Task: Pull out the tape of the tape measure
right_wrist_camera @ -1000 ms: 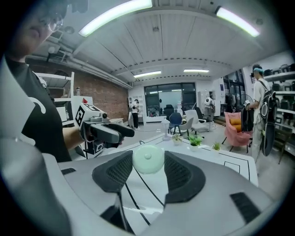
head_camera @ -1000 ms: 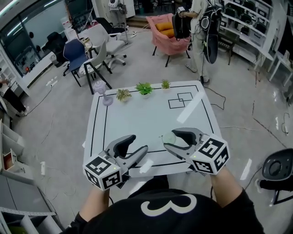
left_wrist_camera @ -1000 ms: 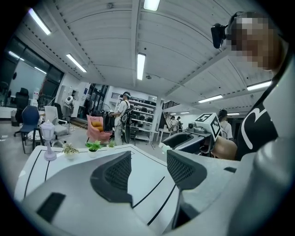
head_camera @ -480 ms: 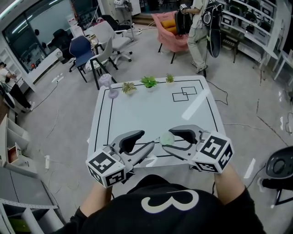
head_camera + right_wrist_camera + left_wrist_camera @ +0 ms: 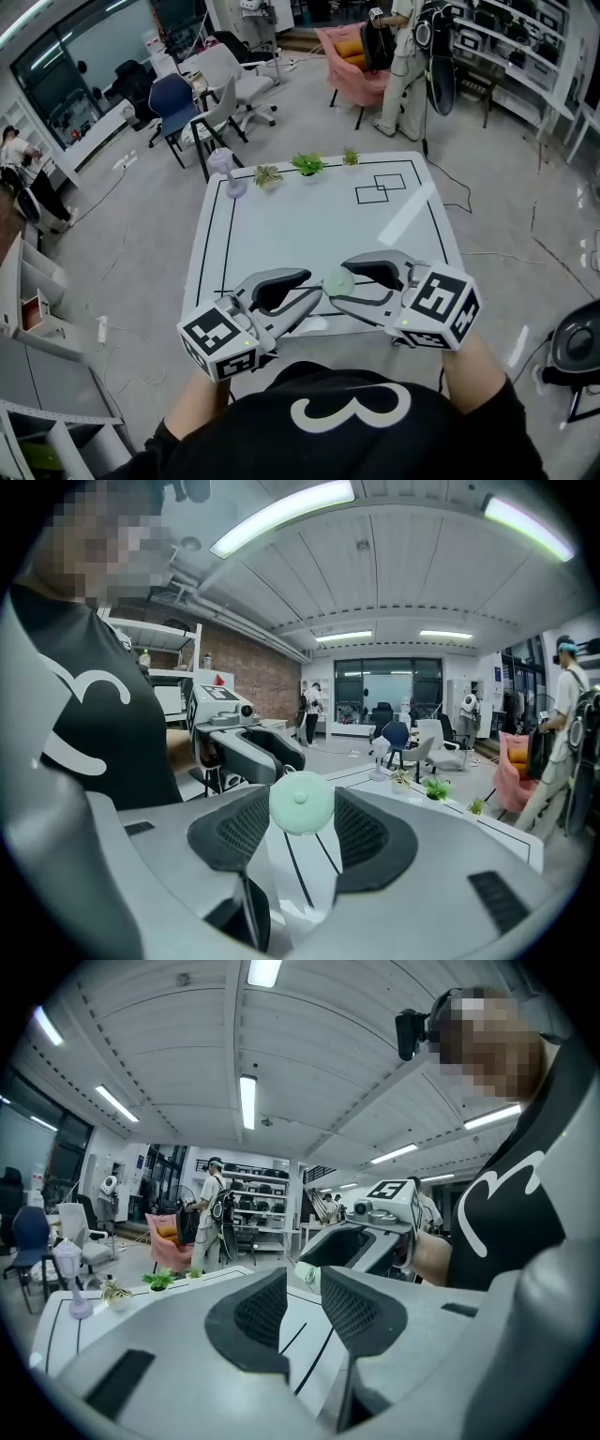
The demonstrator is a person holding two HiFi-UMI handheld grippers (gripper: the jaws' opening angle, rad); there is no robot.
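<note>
While right gripper [image 5: 349, 284] clamps the tape measure [image 5: 302, 803], left gripper [image 5: 305, 1283] beside it has just narrowed its jaws, gripping nothing, likely closing for the tape.

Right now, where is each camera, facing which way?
Head view: on the person's head, steeply down onto the table; left tongs, right tongs, torso show.
Left gripper view: on left tongs, facing right tongs and torso; jaws just closing, nothing seen between.
Right gripper view: on right tongs, facing left tongs and torso; jaws grip tape measure.
Shared: the tape measure.
</note>
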